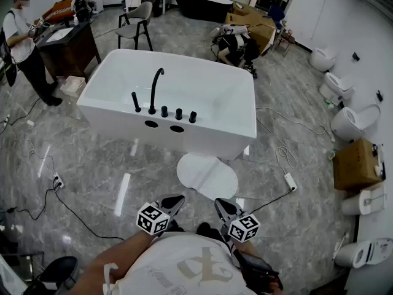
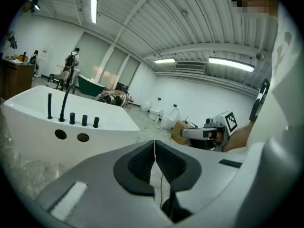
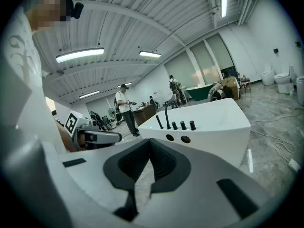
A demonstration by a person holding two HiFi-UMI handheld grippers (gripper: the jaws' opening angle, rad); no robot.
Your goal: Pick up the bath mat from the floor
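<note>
bath mat (image 1: 207, 176): far edge at bathtub (image 1: 116, 117), overlap unclear | torso (image 1: 184, 269): cut off below

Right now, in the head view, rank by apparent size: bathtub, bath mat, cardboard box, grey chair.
1. bathtub: clearly the largest.
2-3. bath mat and cardboard box: they look about alike, and the mat is nearer the camera, so I won't rank them.
4. grey chair: smallest, though it is far from the camera.

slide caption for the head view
Left gripper and right gripper, shut and empty, near the bath mat by the bathtub.
</note>
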